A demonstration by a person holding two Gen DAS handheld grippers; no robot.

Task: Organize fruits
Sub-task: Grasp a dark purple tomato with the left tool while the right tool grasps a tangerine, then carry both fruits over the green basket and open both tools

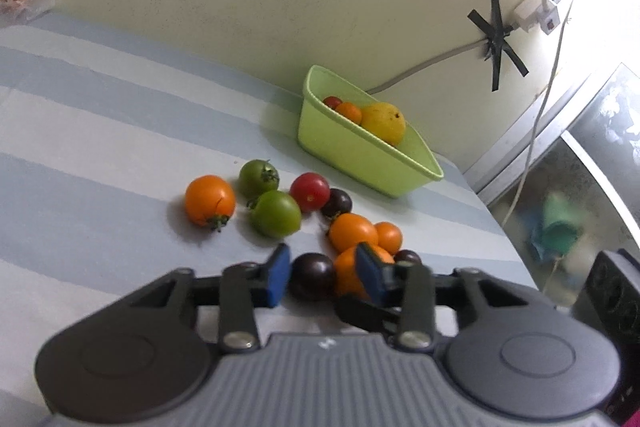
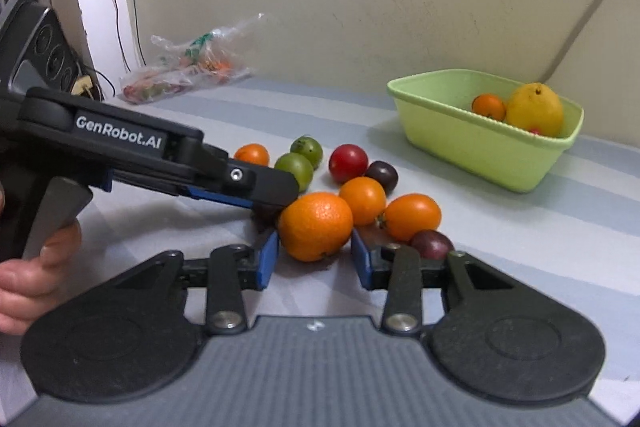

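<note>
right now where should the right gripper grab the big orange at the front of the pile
Grip the orange across its widest middle, on its left and right sides, coming straight in from the near side. It is round, so an off-centre grip would likely slip, and tomatoes crowd its back.

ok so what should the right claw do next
Probably close firmly on the orange. The right claw already has a pad on each side of it but doesn't clearly press yet, and the green tub, already holding fruit, waits beyond to the right.
</note>
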